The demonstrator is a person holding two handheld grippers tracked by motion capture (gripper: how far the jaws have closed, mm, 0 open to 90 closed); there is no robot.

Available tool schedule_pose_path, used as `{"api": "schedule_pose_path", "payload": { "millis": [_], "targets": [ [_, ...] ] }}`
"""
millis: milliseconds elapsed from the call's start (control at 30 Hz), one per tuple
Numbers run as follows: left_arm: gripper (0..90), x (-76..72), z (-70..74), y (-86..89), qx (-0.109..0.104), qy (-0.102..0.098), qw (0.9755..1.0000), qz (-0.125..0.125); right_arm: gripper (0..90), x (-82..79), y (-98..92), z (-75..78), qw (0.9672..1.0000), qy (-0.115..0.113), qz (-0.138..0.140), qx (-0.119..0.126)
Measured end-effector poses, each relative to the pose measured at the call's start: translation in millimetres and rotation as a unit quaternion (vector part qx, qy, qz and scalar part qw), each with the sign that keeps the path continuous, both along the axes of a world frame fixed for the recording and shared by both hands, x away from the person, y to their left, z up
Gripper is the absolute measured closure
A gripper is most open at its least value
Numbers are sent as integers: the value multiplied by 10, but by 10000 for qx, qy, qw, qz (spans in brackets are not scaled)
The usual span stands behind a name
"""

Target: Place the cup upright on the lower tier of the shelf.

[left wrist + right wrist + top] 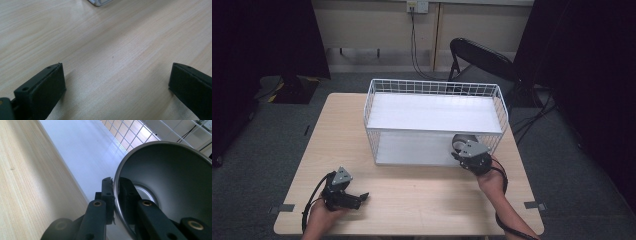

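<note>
A pale wood table (412, 200) stands on grey carpet (562, 165). Behind it is a black folding chair (479, 57). The far wall (362, 22) is beige, with a socket (417, 6) and a cable (414, 45) hanging from it. Dark curtains (267, 37) hang at both sides.

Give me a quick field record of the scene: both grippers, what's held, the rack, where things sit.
right gripper: shut on the rim of the metal bowl, one jaw inside, one outside
bowl position: at the lower shelf's front right, tilted on its side
left gripper: open, nothing between the jaws, low over the table
wire rack: white, two shelves, at the table's far middle
upper shelf: bare
beyond the table: a folding chair
</note>
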State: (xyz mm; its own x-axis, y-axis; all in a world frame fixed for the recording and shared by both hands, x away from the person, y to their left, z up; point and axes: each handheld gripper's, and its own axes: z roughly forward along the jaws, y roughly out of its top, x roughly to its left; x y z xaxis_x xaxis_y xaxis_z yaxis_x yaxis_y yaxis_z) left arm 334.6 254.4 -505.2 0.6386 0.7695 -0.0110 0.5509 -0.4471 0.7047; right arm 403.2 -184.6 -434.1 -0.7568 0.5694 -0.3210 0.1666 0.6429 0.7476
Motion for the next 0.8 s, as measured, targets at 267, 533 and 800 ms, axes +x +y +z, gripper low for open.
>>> {"api": "schedule_pose_path", "payload": {
  "millis": [267, 533, 800],
  "targets": [
    [0, 0, -1, -1, -13, 12, 10000, 0, 825, 4, -8, -37, 10000, -9, 7, -16],
    [0, 0, -1, -1, -14, 9, 10000, 0, 826, 2, -15, -54, 10000, -40, 0, -41],
    [0, 0, -2, -1, -21, 18, 10000, 2, 825, 17, -4, -62, 10000, -84, 5, -48]
  ]
}}
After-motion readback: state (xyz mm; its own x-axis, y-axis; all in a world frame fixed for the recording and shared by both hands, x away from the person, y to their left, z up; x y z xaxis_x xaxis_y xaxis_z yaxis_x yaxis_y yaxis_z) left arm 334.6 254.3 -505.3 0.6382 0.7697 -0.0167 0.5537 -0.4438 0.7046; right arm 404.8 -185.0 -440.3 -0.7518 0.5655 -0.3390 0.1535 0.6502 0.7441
